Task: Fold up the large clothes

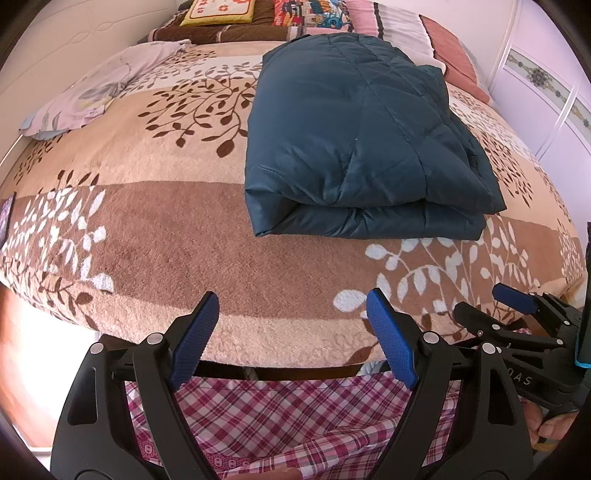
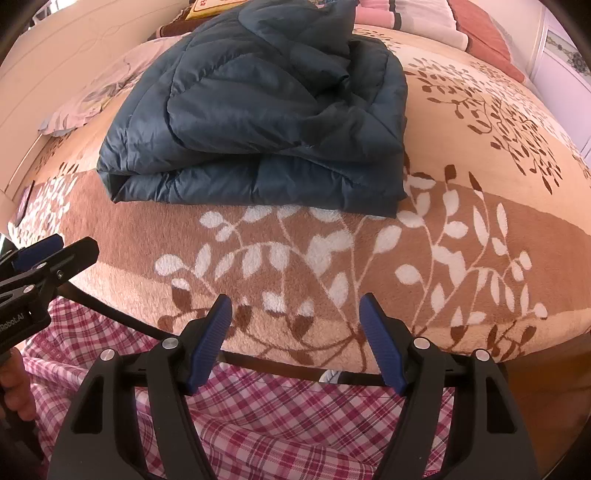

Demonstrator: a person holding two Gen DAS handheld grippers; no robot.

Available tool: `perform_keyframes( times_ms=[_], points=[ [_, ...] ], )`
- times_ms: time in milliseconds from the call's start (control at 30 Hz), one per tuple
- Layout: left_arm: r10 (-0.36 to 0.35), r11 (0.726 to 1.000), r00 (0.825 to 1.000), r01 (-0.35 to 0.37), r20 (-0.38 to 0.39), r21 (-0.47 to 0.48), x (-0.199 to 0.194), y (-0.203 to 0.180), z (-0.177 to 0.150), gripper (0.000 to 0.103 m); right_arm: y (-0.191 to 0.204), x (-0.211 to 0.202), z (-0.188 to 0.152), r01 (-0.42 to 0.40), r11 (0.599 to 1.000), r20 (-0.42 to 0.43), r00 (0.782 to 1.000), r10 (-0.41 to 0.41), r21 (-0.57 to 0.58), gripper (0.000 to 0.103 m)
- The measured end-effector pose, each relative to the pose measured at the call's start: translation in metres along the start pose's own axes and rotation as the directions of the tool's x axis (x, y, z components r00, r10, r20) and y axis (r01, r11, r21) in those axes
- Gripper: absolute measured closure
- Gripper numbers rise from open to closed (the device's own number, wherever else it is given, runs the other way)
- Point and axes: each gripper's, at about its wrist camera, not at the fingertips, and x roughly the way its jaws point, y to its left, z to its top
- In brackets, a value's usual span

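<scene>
- Pink-and-white plaid cloth (image 1: 258, 413) hangs closest to both cameras, below the edge of the bed and right under the fingers; I take it for the person's clothing.
- Left gripper (image 1: 293, 339) hovers at the near edge of the bed, its blue fingers (image 1: 192, 343) spread wide apart with nothing between them but bare blanket.
- Right gripper (image 2: 295, 339) sits just beside it, also released, its blue fingers (image 2: 384, 343) gaping over the blanket's edge and touching nothing.
- Each gripper shows at the margin of the other's view, and part of a hand (image 1: 550, 424) can be seen gripping the right handle.
- Ahead of both pairs of fingers, well apart from them, lies the dark teal quilted jacket (image 1: 362, 140), folded into a thick, squarish bundle with its doubled edge facing the fingers.
- From the left fingers the jacket sits forward and a little to the right; from the right fingers it sits forward and to the left.
- A wide band of the brown leaf-patterned blanket (image 1: 166, 240) lies between the fingertips and the jacket's near fold.
- Beyond the jacket, at the far end of the bed, are pillows (image 1: 221, 13) and a striped pink cover (image 1: 399, 26); a pale floral pillow (image 1: 96, 88) lies far off to the left.
</scene>
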Motion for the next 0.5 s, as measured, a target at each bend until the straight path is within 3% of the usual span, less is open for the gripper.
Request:
perform_keyframes(
  times_ms=[500],
  points=[
    [0.001, 1.0, 1.0, -0.001, -0.011, -0.003, 0.0034, -0.0001, 0.0005, 0.023, -0.0003, 0.003, -0.0003, -0.002, 1.0, -0.012, 1.0, 0.002, -0.005, 0.032]
  ],
)
